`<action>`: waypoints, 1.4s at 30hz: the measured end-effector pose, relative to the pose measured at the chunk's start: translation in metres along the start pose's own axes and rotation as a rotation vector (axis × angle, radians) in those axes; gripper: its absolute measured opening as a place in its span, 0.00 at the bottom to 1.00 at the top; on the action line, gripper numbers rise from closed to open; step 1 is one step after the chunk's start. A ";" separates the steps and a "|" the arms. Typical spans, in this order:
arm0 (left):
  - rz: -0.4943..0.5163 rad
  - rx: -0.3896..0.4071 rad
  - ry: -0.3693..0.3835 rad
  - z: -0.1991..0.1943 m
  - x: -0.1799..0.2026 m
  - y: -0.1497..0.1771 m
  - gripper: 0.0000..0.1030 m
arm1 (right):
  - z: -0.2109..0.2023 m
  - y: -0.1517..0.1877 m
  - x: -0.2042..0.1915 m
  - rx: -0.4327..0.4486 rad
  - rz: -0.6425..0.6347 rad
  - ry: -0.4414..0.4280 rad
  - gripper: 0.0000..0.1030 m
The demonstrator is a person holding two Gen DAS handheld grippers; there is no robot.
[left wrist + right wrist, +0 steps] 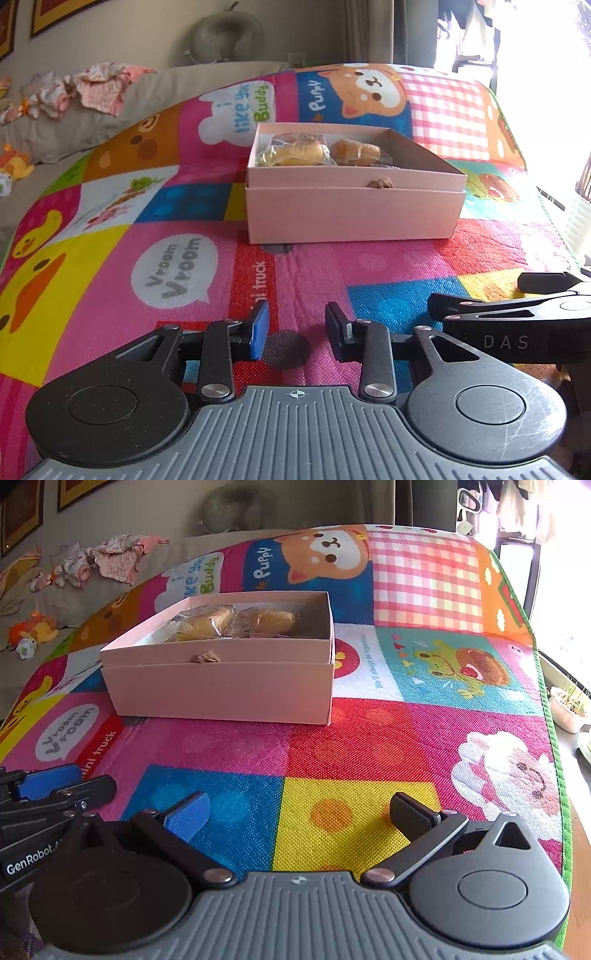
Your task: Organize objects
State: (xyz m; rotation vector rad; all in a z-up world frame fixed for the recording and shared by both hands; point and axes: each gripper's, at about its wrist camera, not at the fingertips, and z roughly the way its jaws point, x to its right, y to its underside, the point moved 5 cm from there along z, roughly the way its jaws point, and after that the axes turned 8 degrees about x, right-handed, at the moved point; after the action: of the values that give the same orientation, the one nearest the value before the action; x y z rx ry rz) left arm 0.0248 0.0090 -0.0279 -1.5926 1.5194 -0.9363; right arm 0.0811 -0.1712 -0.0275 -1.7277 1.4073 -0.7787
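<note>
We see a colourful cartoon play mat with an open pink box resting on it, its tray sitting inside a slightly larger pink base. Inside the box, toward its far side, lie two wrapped buns. A small brown tuft sticks up at the box's near wall. Our left gripper hovers over the mat, well short of the box, fingers parted with nothing between them. Our right gripper sits beside it, fingers spread wide and empty
</note>
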 end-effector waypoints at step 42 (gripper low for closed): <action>-0.045 0.004 0.022 0.000 -0.003 0.000 0.36 | -0.003 0.001 0.000 0.007 0.001 0.004 1.00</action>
State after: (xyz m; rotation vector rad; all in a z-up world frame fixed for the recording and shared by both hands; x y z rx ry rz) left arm 0.0250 0.0124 -0.0276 -1.6249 1.5009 -0.9846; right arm 0.0786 -0.1719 -0.0269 -1.7209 1.4063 -0.7865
